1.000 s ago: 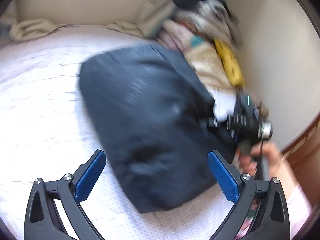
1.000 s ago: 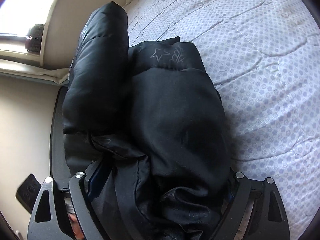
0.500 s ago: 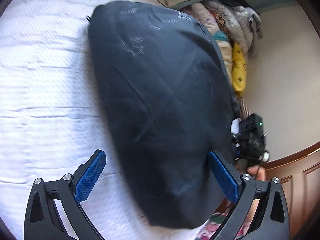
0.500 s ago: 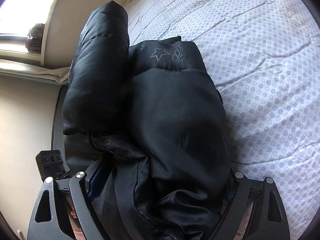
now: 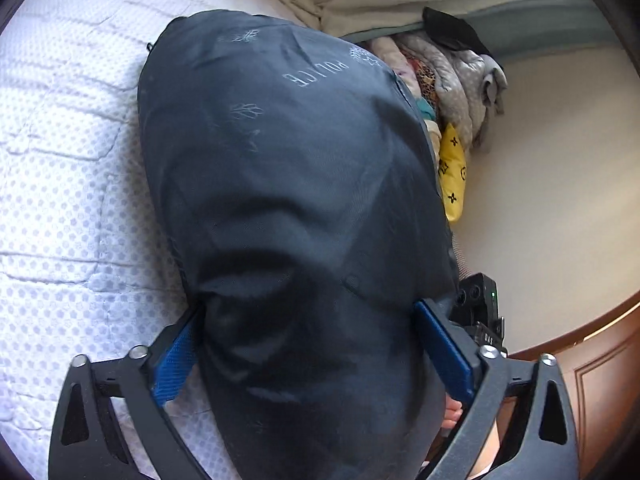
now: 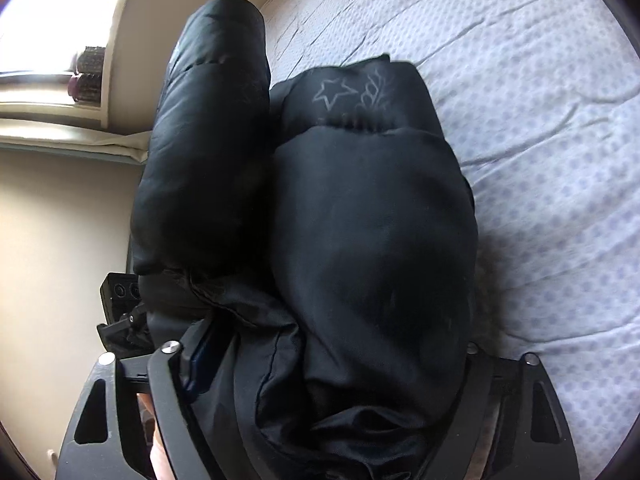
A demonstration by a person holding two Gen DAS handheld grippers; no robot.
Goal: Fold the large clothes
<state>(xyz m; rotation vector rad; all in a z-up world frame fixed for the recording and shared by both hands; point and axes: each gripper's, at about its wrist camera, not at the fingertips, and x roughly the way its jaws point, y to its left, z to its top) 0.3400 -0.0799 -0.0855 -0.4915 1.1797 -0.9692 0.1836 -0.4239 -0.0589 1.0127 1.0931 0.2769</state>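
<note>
jacket (image 5: 296, 208) – folded bundle at the bed's (image 5: 60, 168) edge | left tool (image 5: 312, 344) just dropped around it, closing | right tool (image 6: 328, 364) also closing on it – final lift next, I'd guess

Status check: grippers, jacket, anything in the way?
Left gripper and right gripper both closing, folded black jacket bulging between each pair of jaws. Jacket lies on the bed. Clothes pile beside it, clear.

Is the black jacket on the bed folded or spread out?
Folded. The jacket lies as a thick compact bundle on the bed, one padded part doubled alongside.
</note>
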